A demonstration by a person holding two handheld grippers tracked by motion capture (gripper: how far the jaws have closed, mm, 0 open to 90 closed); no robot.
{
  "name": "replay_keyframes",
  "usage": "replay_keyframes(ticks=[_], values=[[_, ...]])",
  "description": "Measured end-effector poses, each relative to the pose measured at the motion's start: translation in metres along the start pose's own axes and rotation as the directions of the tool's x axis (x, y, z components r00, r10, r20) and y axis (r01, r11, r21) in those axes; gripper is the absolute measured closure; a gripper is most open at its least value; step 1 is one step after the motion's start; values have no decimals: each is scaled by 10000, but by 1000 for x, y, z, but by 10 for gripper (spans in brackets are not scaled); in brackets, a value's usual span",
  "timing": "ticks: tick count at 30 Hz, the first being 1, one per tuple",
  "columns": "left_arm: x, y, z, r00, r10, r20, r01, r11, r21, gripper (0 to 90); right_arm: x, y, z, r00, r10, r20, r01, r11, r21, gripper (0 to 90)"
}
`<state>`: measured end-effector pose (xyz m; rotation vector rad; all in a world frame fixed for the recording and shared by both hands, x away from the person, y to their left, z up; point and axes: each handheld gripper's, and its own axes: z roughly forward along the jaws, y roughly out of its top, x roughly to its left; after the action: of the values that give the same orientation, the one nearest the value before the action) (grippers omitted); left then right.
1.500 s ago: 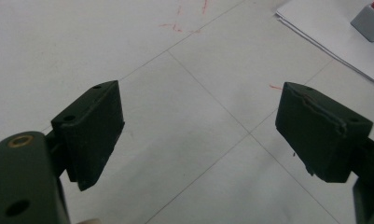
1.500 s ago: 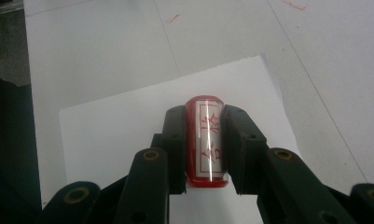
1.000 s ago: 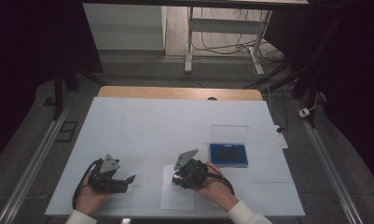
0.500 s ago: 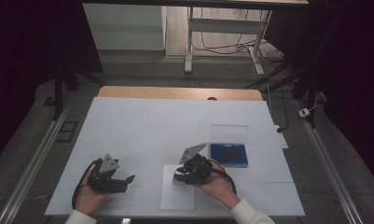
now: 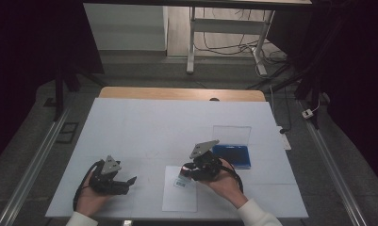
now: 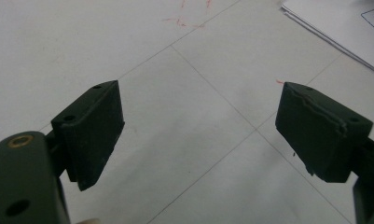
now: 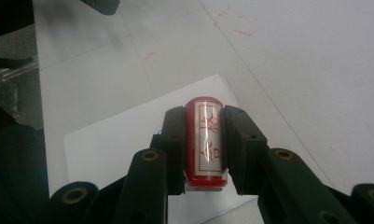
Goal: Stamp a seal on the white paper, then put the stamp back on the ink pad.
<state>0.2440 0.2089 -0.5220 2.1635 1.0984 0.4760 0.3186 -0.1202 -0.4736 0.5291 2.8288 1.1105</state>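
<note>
White tabletop [image 5: 144, 122] fills the near ground under dark surroundings. Nearest, the left gripper [image 5: 128, 181] rests low, jaws spread wide over bare surface. The right gripper [image 7: 204, 142] hovers tilted above a paper sheet [image 5: 179, 197], clamping a red stamp [image 7: 205, 140]; its lower end is hidden. Beyond sits a blue ink pad [image 5: 232, 155].

Red stamp [image 7: 204, 142] clamped above white paper sheet [image 7: 128, 135]
</note>
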Motion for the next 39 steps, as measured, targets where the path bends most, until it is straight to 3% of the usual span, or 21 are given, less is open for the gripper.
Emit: replay_keyframes(ticks=[23,36,39], values=[[0,0,0,10000,-10,-13,10,10000,-62,153,-17,-2,-31,9973,190,706,-148,9981,-598,696],[0,1,0,10000,-10,-4,10,10000,-54,154,-31,-7,-54,9886,490,1425,-357,9949,-946,695],[0,1,0,10000,24,18,-23,10000,-28,153,-37,-10,-61,9834,612,1711,-448,9942,-981,696]])
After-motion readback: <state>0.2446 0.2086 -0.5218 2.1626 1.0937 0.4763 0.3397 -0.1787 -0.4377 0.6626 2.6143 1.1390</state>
